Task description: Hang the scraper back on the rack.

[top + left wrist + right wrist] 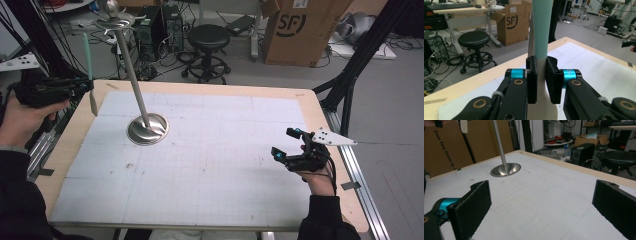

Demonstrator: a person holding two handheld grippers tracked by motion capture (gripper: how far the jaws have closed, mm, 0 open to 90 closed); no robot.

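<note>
— So what's that left gripper (82,88) clamped on?
— A slim spatula (540,37) — mint-green handle, pale blade hanging down — held upright beyond the table's (80,130) left edge. Right gripper (290,145) gapes empty.

a lab or robotics workroom, not a home. grey concrete floor (400,100) strewn with loose cables (170,55). desktop computer towers (150,25) standing on the floor beyond the table. a black round stool (208,37) on a wheeled base. a large cardboard shipping box (300,30) printed with a courier logo. black metal frame struts (360,55) rising beside the wooden table (320,107), itself topped with a gridded white mat (225,150). desks with a keyboard (449,5) and more equipment farther back.
</note>
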